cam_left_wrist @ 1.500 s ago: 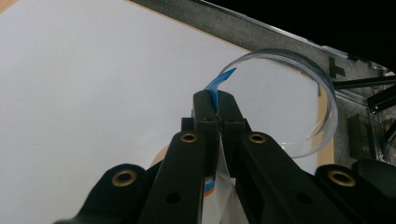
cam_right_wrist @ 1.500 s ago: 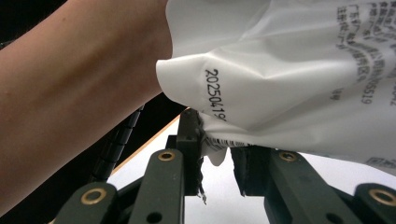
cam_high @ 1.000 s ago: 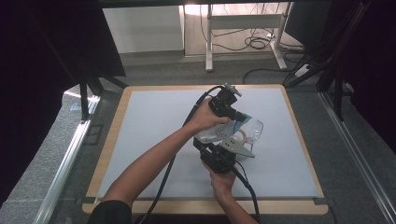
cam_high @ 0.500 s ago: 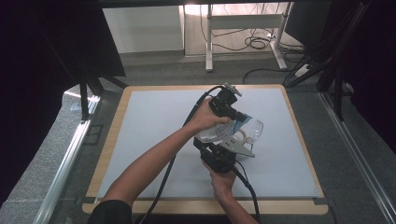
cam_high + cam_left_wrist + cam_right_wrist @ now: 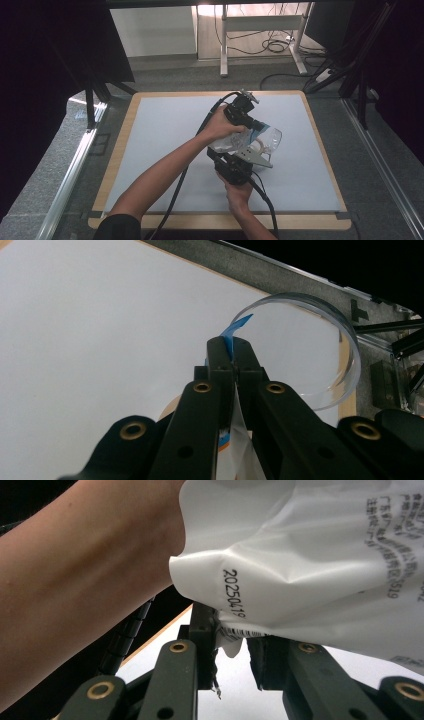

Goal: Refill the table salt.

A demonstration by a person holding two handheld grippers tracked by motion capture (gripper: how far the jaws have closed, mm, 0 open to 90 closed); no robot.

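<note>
A person stands at the near side of a table (image 5: 165, 130) covered with a pale mat, both forearms reaching in, a two-jaw gripper in each hand. The two grippers meet right of the middle of the table, over a white plastic packet (image 5: 231, 142) held up between them.

The left gripper (image 5: 248, 121) comes in from the far side. In the left gripper view its black jaws are pressed together on the packet's blue top edge (image 5: 233, 331), clamped tight with only a curl of blue showing above the tips. Just beyond those tips sits a clear round dish (image 5: 270, 139) — glass or clear plastic, I cannot tell which — lying near the right part of the mat.

The right gripper (image 5: 235, 161) comes up from the near side. In the right gripper view its jaws stand a little apart, with a crumpled lower corner of the white packet (image 5: 300, 570) hanging between them; one jaw touches the film, but whether the pair truly pinches it is not clear. Printed black digits and small text show on the packet, and the person's other forearm (image 5: 90, 580) fills the left of that view.

As a judgement: the work looks like tearing the packet open to empty it into the dish. The packet is gripped and held beside the dish — but I see no open tear and nothing in the dish, so opening and pouring appear to remain.
</note>
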